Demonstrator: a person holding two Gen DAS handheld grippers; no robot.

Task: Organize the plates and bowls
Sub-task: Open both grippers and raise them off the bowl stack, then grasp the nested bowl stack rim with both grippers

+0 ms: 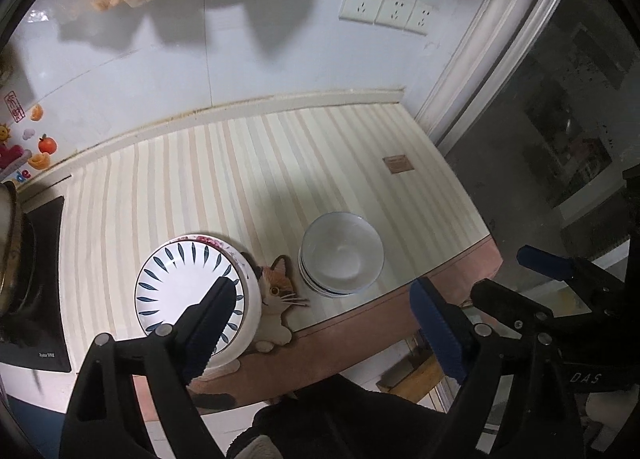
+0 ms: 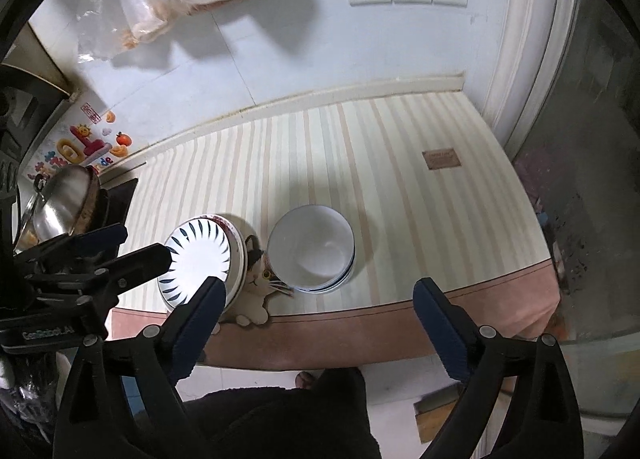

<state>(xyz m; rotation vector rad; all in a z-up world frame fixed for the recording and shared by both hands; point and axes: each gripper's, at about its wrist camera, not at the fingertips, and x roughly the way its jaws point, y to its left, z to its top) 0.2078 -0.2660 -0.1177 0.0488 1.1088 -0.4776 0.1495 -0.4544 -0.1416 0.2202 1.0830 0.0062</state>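
Two neat stacks, plates (image 1: 192,291) and bowls (image 1: 340,255), sit side by side near the counter's (image 1: 280,163) front edge, sorted by kind, while both grippers, left gripper (image 1: 324,323) and right gripper (image 2: 320,323), hang above, wide open and empty.

Leaf-patterned plates (image 1: 188,291) are seen stacked below the left gripper (image 1: 324,323); nested white bowls (image 2: 310,249) sit ahead of the right gripper (image 2: 320,323).

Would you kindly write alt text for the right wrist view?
Seen from above, a stack of plates and a stack of bowls sit side by side on a striped counter, a cat-shaped mat between them. The right gripper hangs over them, jaws open and empty.
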